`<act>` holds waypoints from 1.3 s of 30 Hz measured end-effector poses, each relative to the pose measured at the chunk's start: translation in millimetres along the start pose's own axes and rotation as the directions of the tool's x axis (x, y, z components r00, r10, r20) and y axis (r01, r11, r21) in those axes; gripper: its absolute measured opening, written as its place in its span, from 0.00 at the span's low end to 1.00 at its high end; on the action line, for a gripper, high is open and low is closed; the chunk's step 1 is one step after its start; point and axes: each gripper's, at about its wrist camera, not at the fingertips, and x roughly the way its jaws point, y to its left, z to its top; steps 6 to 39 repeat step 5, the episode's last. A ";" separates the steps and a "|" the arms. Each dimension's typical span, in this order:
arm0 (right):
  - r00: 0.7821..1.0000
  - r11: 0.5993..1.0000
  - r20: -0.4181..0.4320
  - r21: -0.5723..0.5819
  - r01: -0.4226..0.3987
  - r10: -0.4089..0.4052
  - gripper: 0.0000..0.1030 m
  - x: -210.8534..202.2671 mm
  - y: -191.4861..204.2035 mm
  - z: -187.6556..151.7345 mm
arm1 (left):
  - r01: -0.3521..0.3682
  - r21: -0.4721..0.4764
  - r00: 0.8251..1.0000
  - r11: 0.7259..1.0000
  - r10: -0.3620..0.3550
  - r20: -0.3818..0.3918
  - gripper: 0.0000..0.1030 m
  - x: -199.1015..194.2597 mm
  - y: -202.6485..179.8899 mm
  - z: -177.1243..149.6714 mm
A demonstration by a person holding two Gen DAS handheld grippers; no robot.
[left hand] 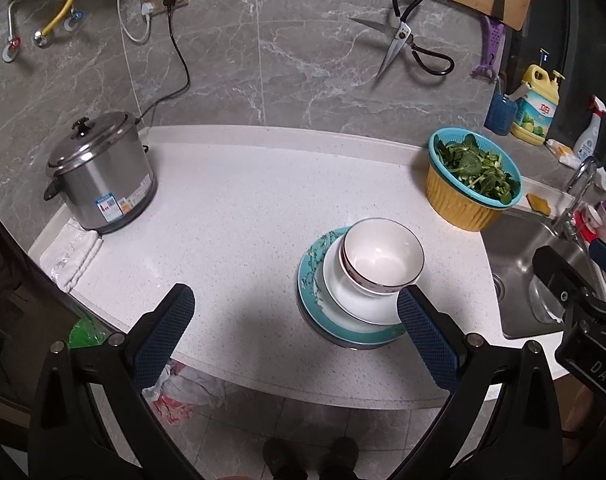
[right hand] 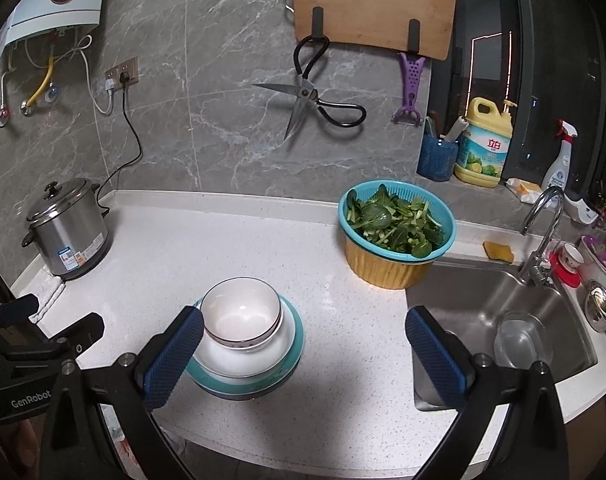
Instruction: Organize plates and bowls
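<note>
A white bowl point(left hand: 383, 256) with a dark rim band sits on a white plate point(left hand: 351, 300), which lies on a teal-rimmed plate point(left hand: 315, 276), stacked on the white counter. The stack shows in the right wrist view too: bowl point(right hand: 243, 312), white plate point(right hand: 247, 360), teal plate point(right hand: 291, 364). My left gripper point(left hand: 295, 324) is open and empty, held above the counter's front edge, its right finger point(left hand: 427, 336) beside the stack. My right gripper point(right hand: 303, 348) is open and empty, its left finger point(right hand: 175, 356) over the stack's left side.
A steel rice cooker point(left hand: 103, 176) stands at the back left, a yellow tub with a teal colander of greens point(left hand: 471, 184) at the back right. The sink point(right hand: 503, 320) with a tap point(right hand: 543, 228) lies to the right. Scissors point(right hand: 315, 100) hang on the wall.
</note>
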 end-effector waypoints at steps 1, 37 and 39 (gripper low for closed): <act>1.000 1.000 0.001 -0.003 -0.010 0.010 1.00 -0.2 0.0 0.0 | -0.003 0.001 1.000 1.000 0.003 0.010 1.00 -1.7 -0.8 -0.4; 1.000 1.000 0.004 -0.003 -0.013 0.013 1.00 0.1 0.3 0.3 | -0.009 0.001 1.000 1.000 0.009 0.018 1.00 -3.6 -0.5 -0.2; 1.000 1.000 0.004 -0.003 -0.013 0.013 1.00 0.1 0.3 0.3 | -0.009 0.001 1.000 1.000 0.009 0.018 1.00 -3.6 -0.5 -0.2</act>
